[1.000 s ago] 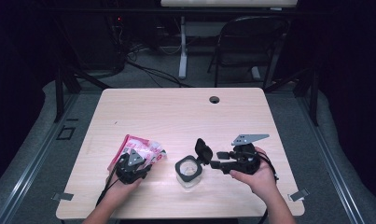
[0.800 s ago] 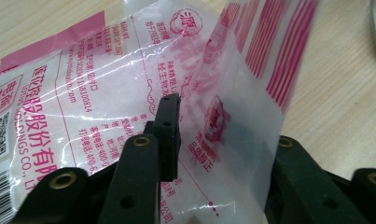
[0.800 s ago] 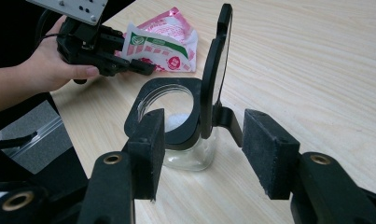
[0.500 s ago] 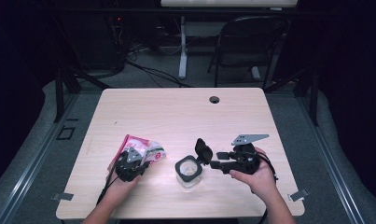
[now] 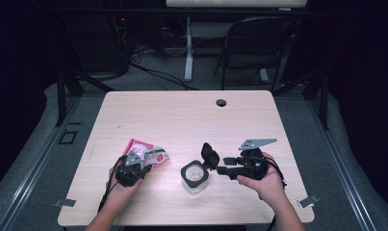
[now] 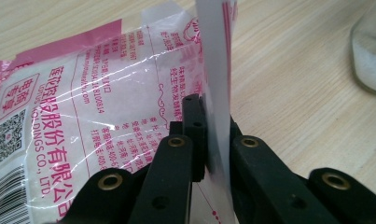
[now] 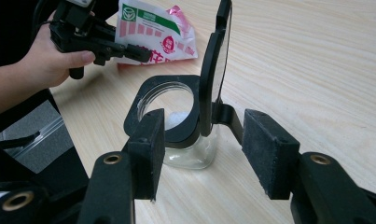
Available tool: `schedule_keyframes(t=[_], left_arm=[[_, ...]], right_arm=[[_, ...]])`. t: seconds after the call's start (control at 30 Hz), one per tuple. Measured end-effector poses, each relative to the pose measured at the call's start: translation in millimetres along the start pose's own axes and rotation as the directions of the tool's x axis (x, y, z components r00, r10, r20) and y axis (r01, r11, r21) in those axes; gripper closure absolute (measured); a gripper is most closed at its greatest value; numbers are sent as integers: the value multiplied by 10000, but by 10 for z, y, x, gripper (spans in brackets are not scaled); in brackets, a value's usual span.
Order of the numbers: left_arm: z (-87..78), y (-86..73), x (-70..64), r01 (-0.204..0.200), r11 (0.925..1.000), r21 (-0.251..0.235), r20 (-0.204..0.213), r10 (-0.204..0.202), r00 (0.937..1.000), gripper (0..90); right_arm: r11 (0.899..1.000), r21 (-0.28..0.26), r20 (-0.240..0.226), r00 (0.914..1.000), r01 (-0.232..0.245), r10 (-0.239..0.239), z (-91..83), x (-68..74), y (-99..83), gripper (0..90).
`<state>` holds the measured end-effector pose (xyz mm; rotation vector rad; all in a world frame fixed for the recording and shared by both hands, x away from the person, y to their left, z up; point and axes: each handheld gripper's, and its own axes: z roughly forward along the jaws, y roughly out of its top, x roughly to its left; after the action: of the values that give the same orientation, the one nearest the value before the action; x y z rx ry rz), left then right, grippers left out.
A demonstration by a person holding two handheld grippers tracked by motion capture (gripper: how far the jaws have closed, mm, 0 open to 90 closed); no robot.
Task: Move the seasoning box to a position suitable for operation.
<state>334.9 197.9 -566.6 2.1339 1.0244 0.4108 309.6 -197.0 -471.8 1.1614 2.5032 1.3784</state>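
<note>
A pink and white plastic bag (image 5: 152, 155) with red print lies on the table's front left. My left gripper (image 5: 139, 164) is shut on a raised fold of the bag (image 6: 83, 93), and the film stands upright between the pads of the gripper (image 6: 209, 121). Right of it stands a small glass jar (image 5: 195, 177) holding white granules, its black flip lid (image 5: 210, 155) tipped up. My right gripper (image 5: 221, 169) is open just right of the jar. In the right gripper view the gripper (image 7: 199, 140) has a pad on each side of the lid's hinge, behind the jar (image 7: 185, 154).
The wooden table (image 5: 182, 120) has a round cable hole (image 5: 221, 102) near its far edge. A folding chair (image 5: 259, 43) stands beyond the table. The person's hand (image 7: 50, 60) holds the left gripper by the front edge.
</note>
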Motion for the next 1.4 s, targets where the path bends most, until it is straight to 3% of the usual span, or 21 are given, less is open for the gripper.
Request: schedule_keyframes(t=[0.33, 0.6, 0.73, 1.07, 1.4], left_arm=[[-146, 18, 40, 192, 9998, -93, 53, -191, 9998, 900], [-360, 40, 161, 743, 9962, -450, 351, -728, 9967, 900], [-403, 55, 189, 803, 9957, -466, 367, -786, 9962, 900], [-550, 141, 266, 734, 9966, -366, 115, -730, 9973, 900], [-828, 299, 523, 803, 9950, -588, -392, -827, 9958, 900]], right_arm=[[10000, 13, -7, 10000, -34, 34, -5, -14, -10, 495], [10000, -3, 7, 10000, -44, 44, -7, -9, -10, 495], [10000, -15, 11, 10000, -61, 61, -11, -8, -9, 495], [10000, -65, -14, 10000, -53, 53, -22, -11, -7, 495], [10000, -43, 38, 10000, -59, 60, -23, -13, -1, 495]])
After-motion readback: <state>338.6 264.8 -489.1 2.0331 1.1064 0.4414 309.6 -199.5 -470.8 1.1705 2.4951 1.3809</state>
